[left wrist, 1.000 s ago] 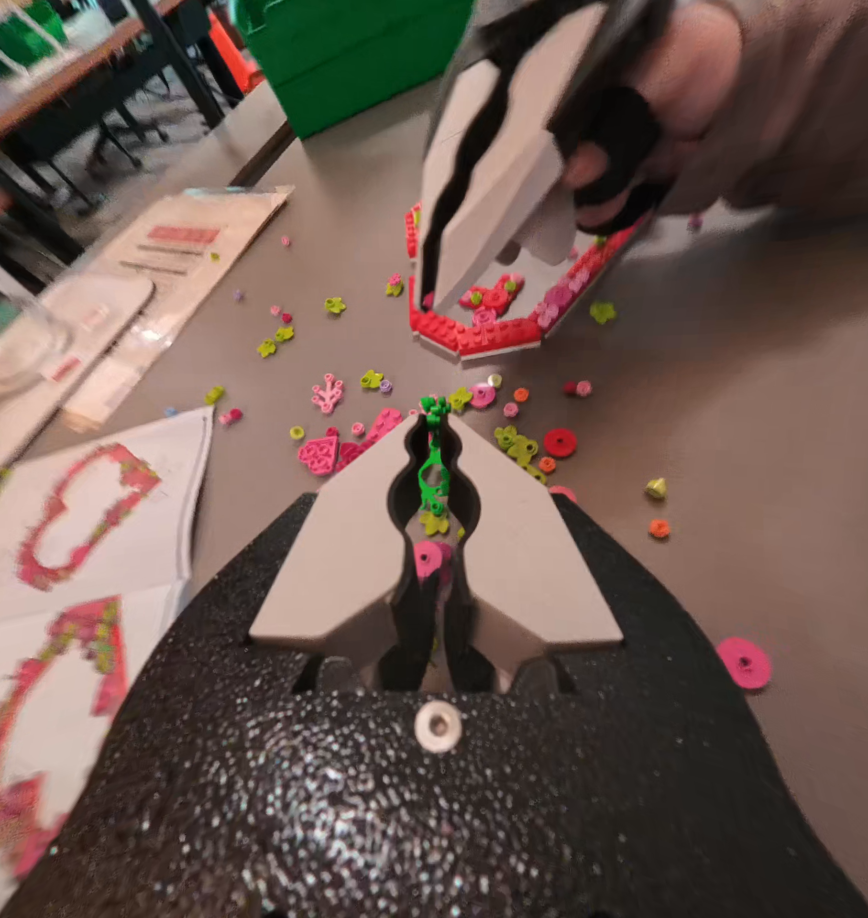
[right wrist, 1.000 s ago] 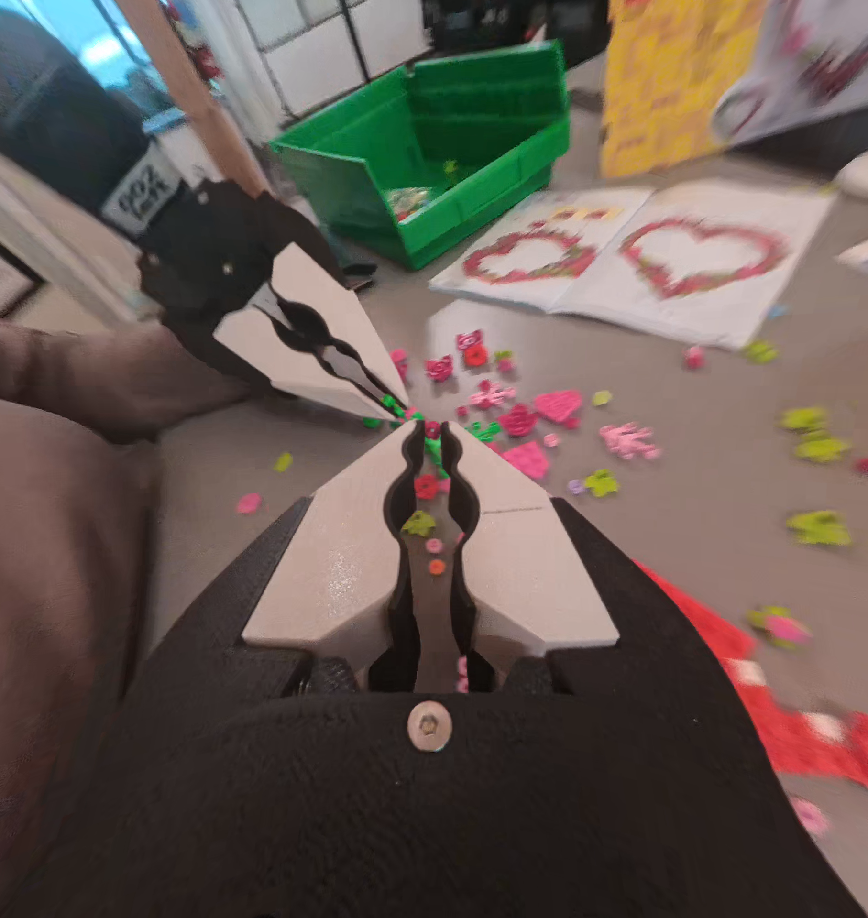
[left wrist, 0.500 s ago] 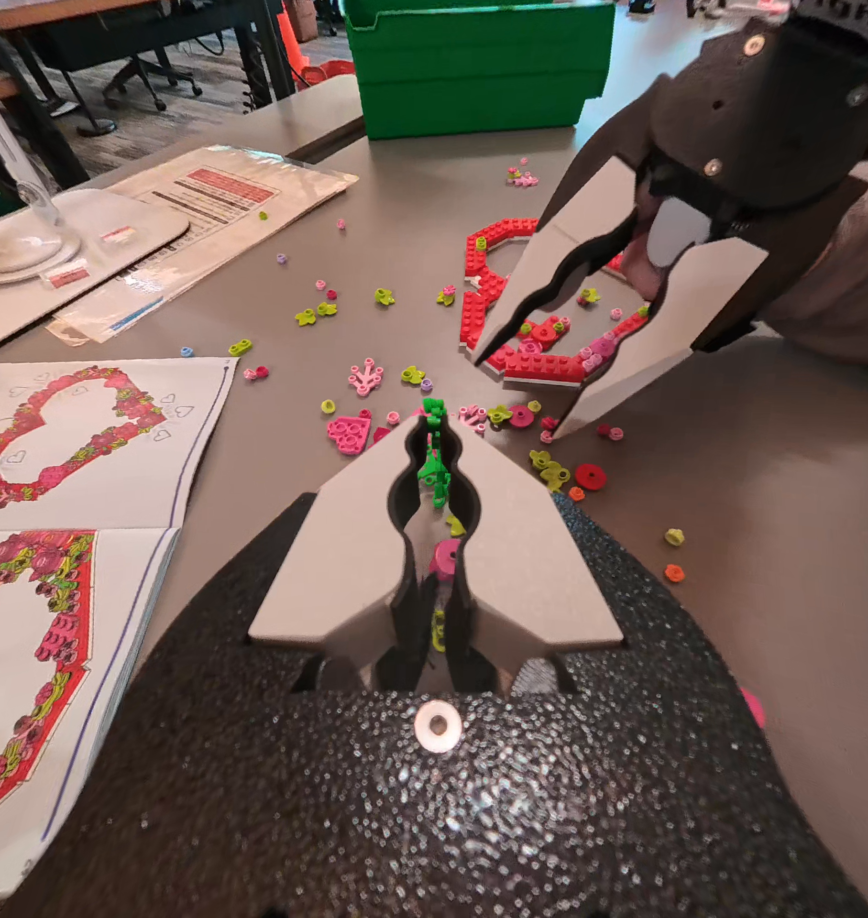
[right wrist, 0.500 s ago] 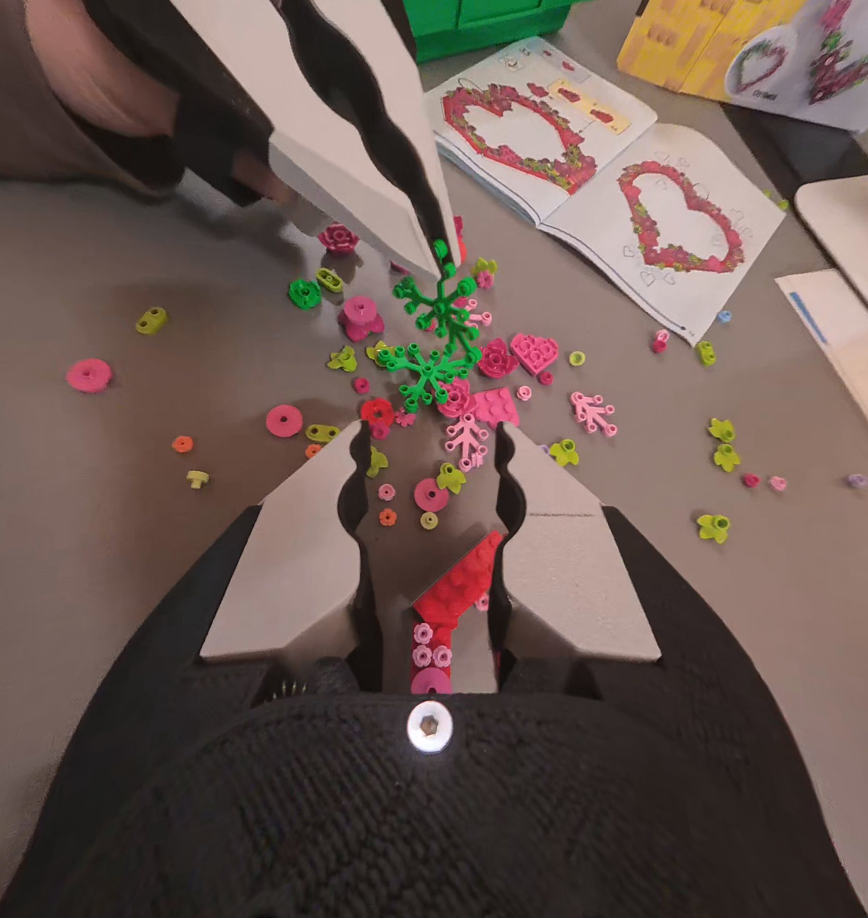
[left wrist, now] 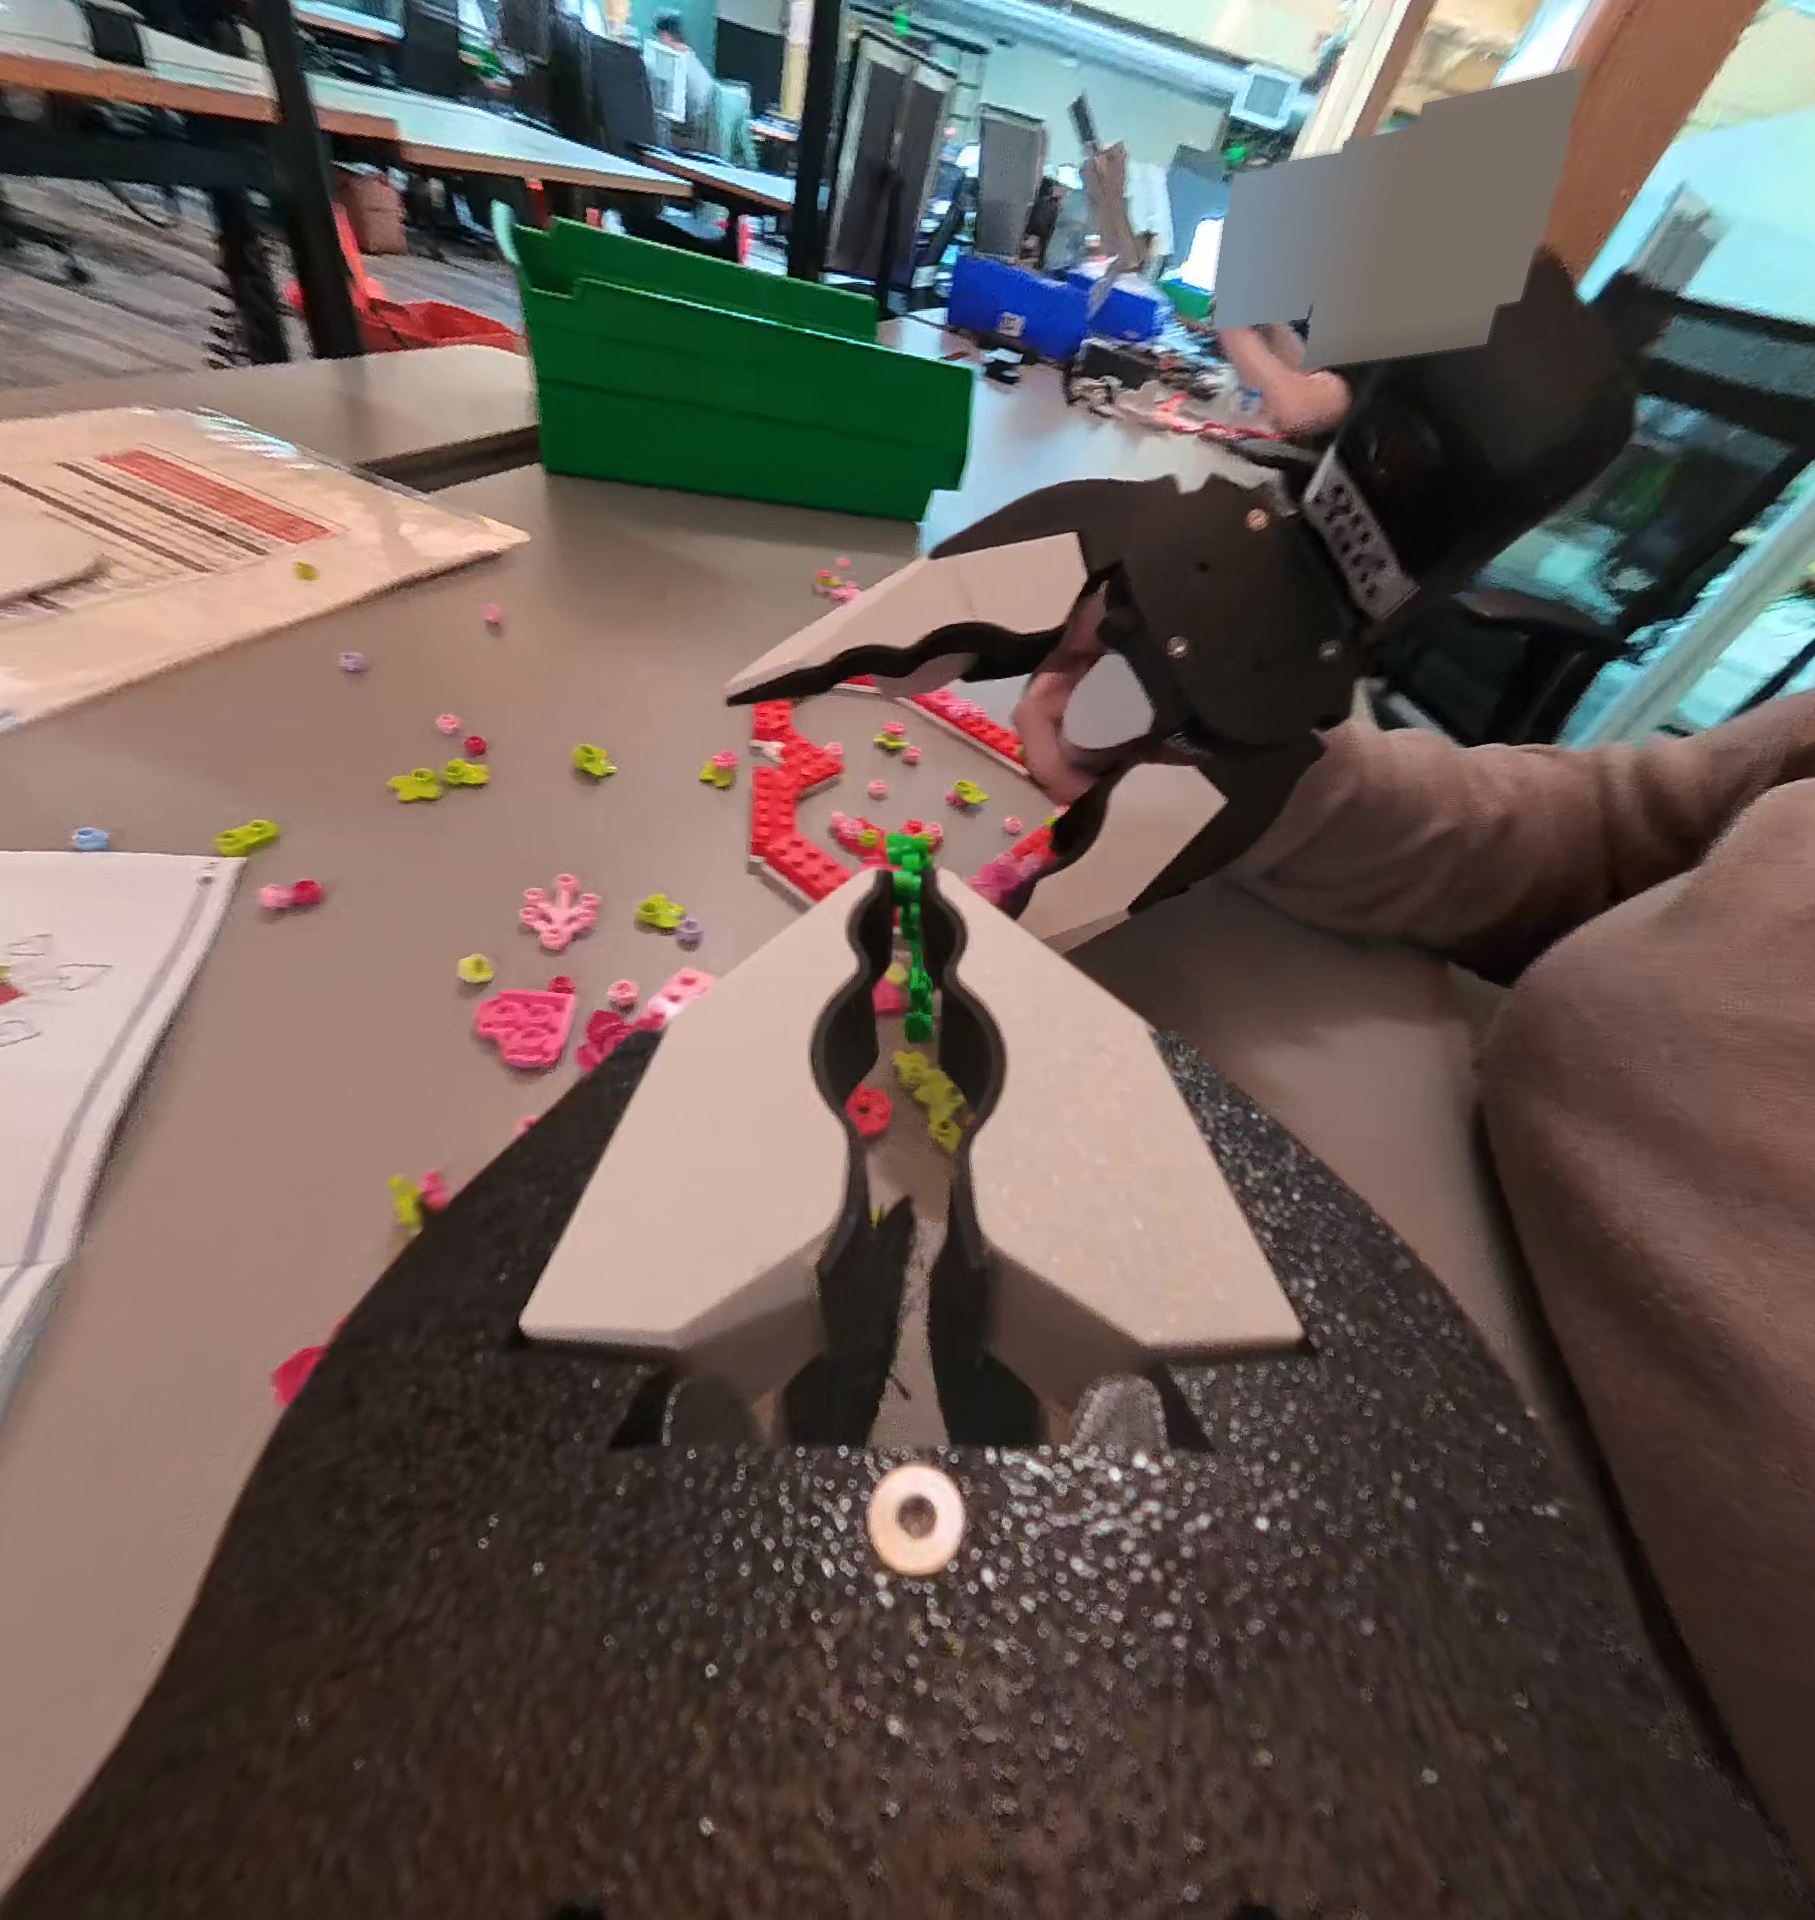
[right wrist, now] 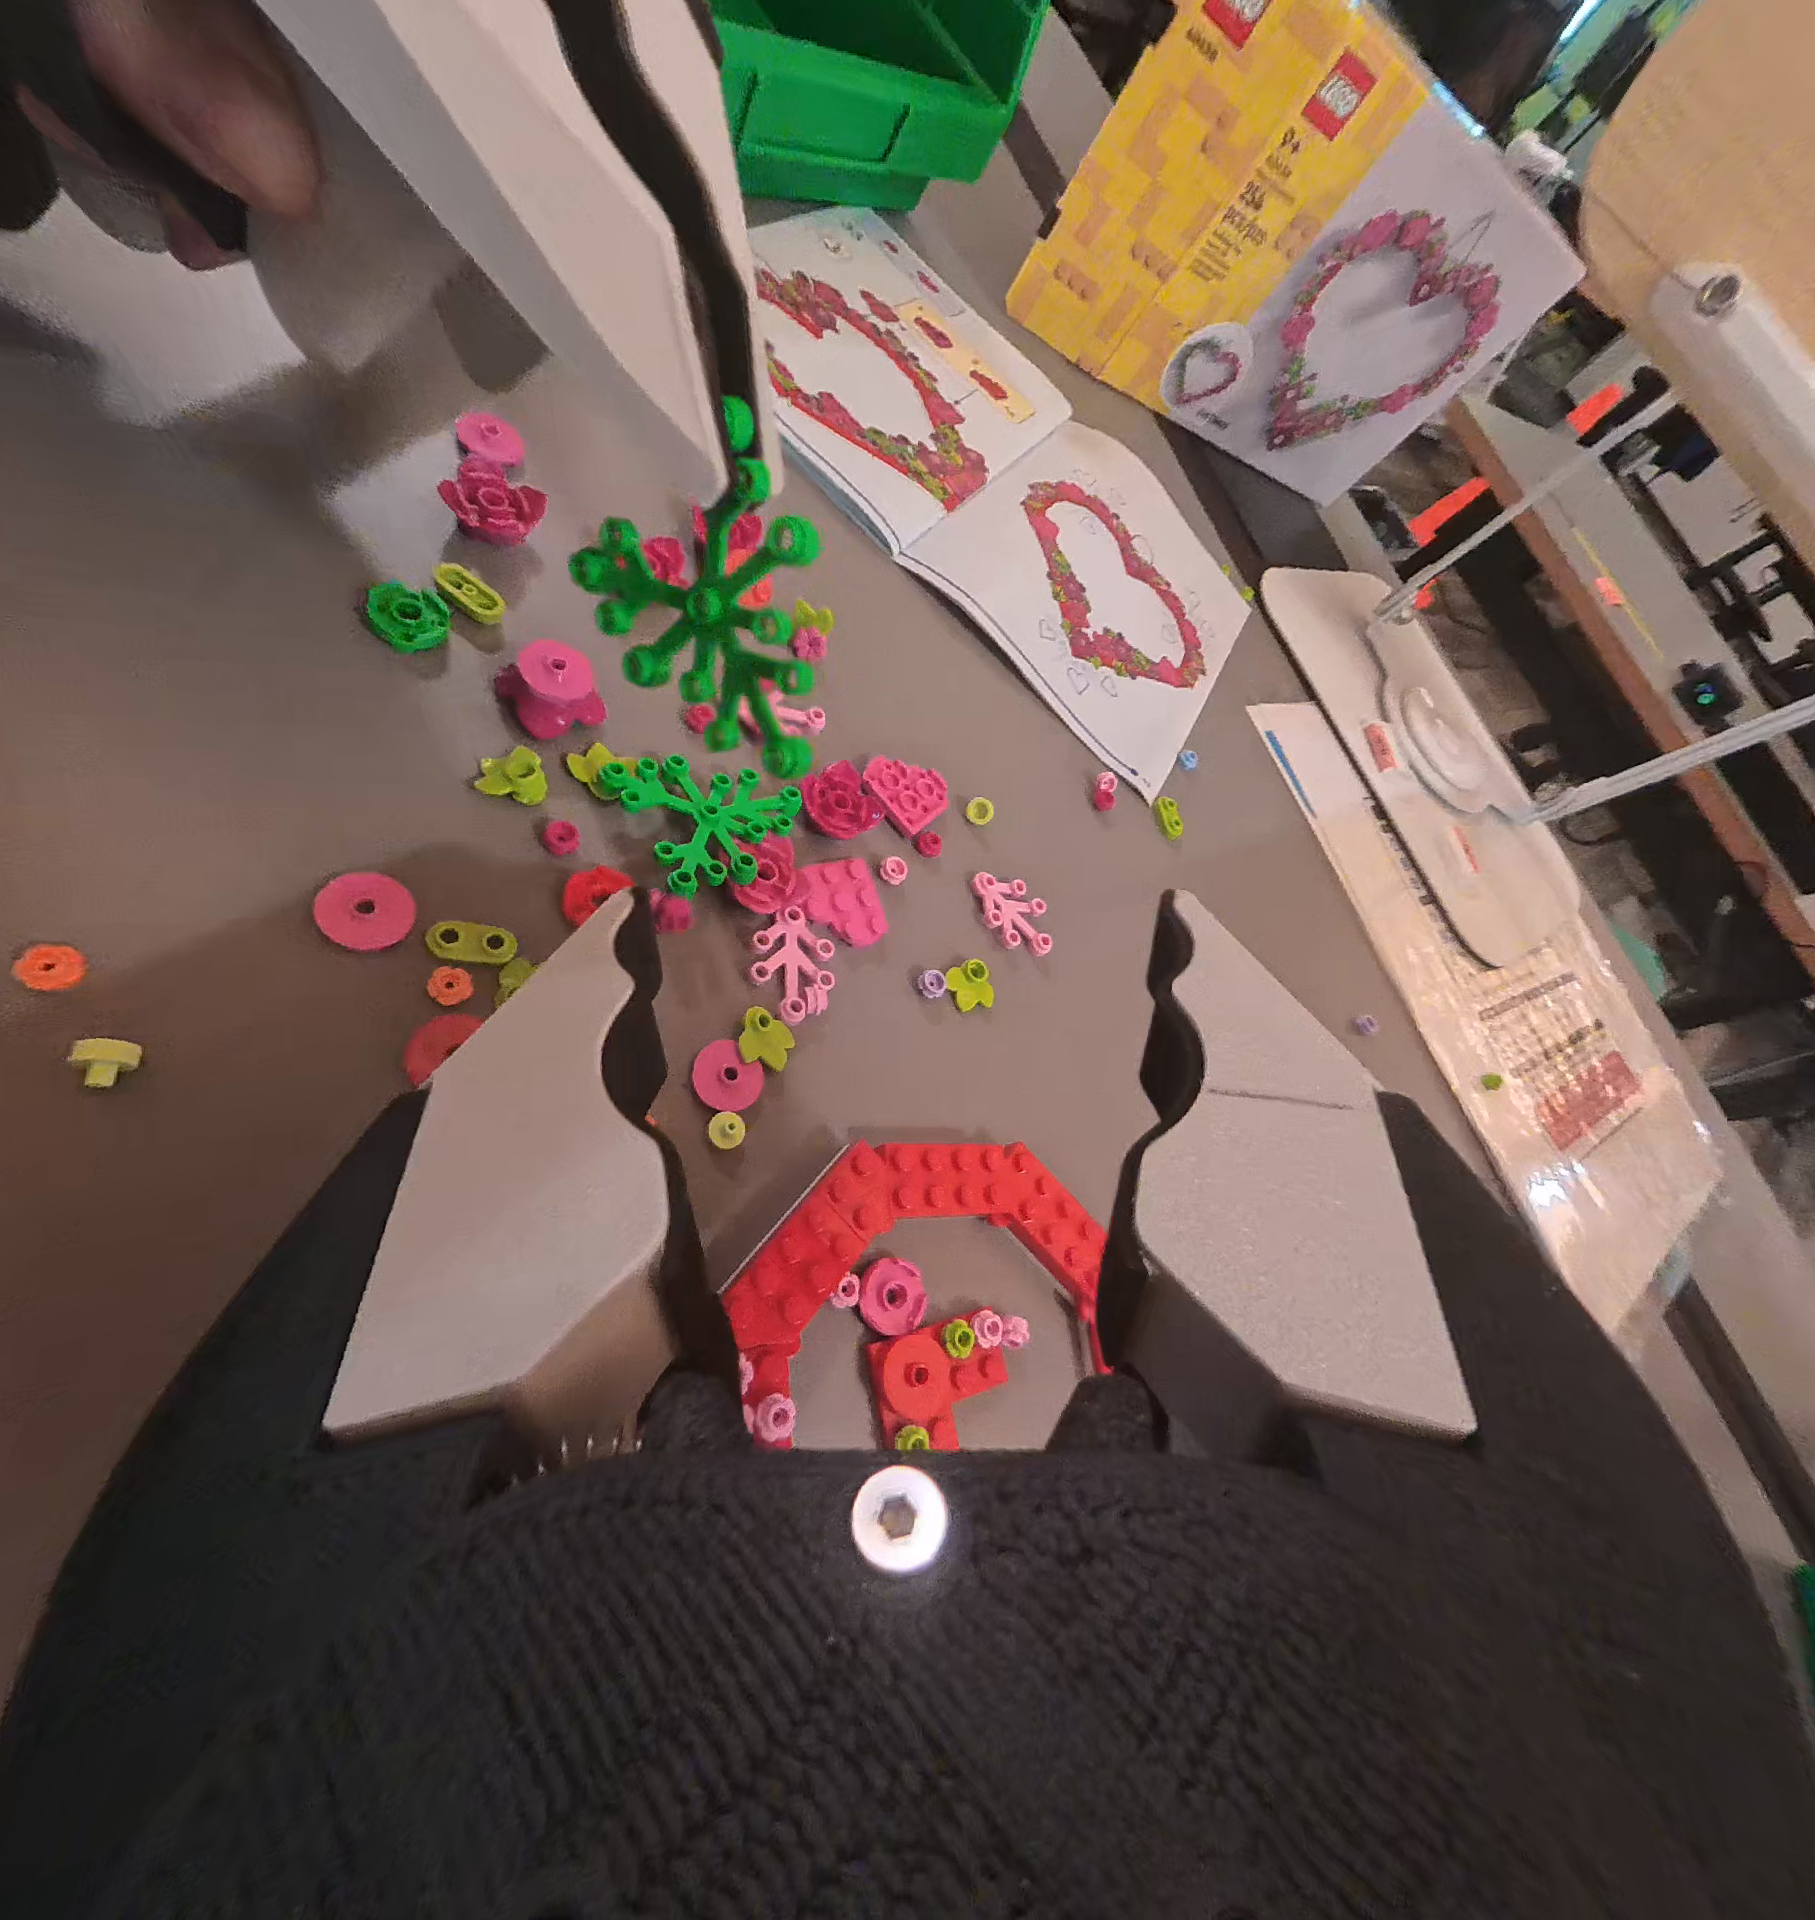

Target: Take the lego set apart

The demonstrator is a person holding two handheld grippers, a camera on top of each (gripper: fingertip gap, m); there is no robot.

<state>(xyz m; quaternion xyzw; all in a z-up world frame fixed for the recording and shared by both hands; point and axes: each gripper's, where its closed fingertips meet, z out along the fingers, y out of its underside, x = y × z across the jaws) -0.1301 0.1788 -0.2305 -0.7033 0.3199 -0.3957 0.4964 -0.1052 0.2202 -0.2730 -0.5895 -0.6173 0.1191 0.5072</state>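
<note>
My left gripper (left wrist: 908, 894) is shut on a green leaf piece (left wrist: 911, 956) and holds it above the table; it also shows from the right wrist view (right wrist: 742, 457), where the leaf piece (right wrist: 711, 613) hangs from its tips. A second green leaf piece (right wrist: 711, 816) lies on the table below. My right gripper (right wrist: 898, 914) is open and empty above the red heart frame (right wrist: 924, 1195). In the left wrist view the right gripper (left wrist: 882, 748) hovers over the red frame (left wrist: 794, 800). Several pink, red and lime small pieces (right wrist: 550, 686) lie scattered on the table.
A green bin (left wrist: 737, 405) stands at the back. An open instruction booklet (right wrist: 986, 468) and a yellow box (right wrist: 1246, 249) lie beyond the pieces. A bagged sheet (right wrist: 1505, 1039) is at the table's right edge. A person's brown sleeve (left wrist: 1609, 1039) fills the right. About 7 cm separates my left fingertips from my right.
My right gripper has opened wide and moved back over the red frame. My left gripper has lifted with the green leaf piece still in it.
</note>
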